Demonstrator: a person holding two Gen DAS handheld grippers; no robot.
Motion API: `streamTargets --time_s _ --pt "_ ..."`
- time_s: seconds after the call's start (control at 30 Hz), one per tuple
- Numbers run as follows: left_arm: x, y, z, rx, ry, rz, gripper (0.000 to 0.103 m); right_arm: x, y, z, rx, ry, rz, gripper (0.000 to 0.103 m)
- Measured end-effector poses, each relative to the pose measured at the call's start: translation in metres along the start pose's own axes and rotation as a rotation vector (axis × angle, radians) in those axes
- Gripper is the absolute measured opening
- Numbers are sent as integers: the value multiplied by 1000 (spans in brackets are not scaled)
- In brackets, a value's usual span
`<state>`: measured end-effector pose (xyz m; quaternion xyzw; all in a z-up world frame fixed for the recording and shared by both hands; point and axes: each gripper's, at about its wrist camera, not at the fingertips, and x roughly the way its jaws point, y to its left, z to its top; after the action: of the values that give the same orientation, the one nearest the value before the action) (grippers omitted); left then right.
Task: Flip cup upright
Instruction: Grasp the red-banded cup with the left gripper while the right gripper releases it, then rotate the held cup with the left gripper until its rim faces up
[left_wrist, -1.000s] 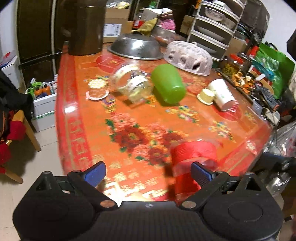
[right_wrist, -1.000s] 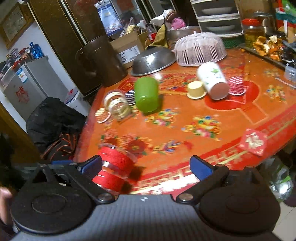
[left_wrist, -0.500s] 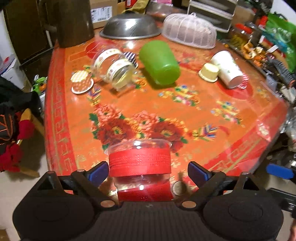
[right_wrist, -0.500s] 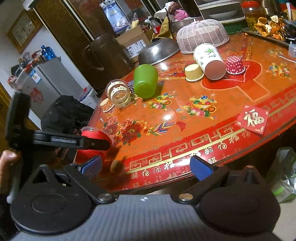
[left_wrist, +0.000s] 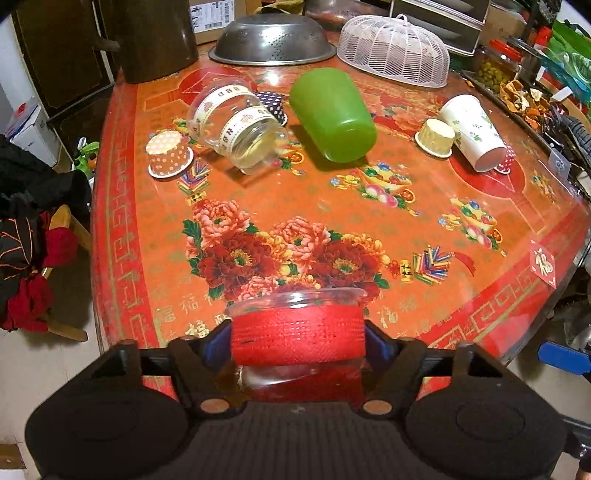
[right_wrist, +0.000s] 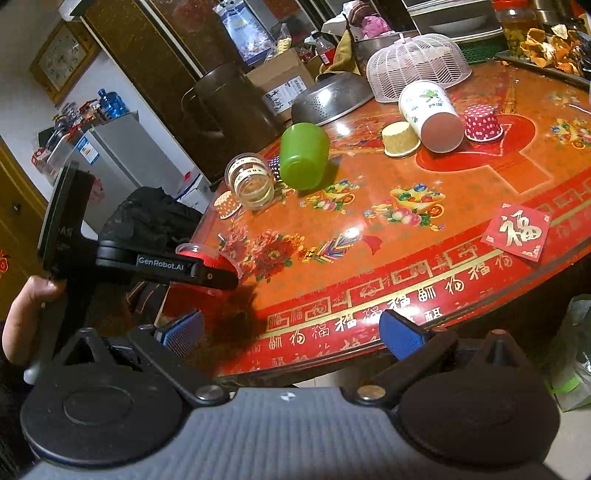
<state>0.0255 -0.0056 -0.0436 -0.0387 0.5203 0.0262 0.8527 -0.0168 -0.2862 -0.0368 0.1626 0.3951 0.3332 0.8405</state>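
Pinching the red-banded clear cup (left_wrist: 297, 338), rim up, left hand-held gripper (left_wrist: 297, 341) sits at the desk (left_wrist: 369, 229) edge; right hand-held gripper (right_wrist: 291, 332) spread, empty.

the left gripper (left_wrist: 297, 341) hides the lower part of the red-banded clear cup (left_wrist: 297, 332); its base is not visible.

"genrobot.ai" on left gripper (right_wrist: 207, 271); "福" on red sticker (right_wrist: 517, 230).

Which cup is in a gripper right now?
The clear cup with the red band, clamped rim-up in the left gripper at the table's near edge; every other cup lies or sits untouched farther back.
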Motion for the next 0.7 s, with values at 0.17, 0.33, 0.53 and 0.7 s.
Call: streamTargets --time_s 0.17,0.33,0.53,0.7 --pt "-3 9 -2 -31 -10 -7 70 1 4 -2 -17 8 4 102" --pt "-15 4 -5 23 -82 -41 70 6 12 -1 -46 -6 -21 102" --pt "-38 0 -13 53 -296 -106 70 7 22 5 -93 -80 -69 102" --pt "-46 2 -16 20 -498 -159 70 14 20 19 -98 -142 -123 102"
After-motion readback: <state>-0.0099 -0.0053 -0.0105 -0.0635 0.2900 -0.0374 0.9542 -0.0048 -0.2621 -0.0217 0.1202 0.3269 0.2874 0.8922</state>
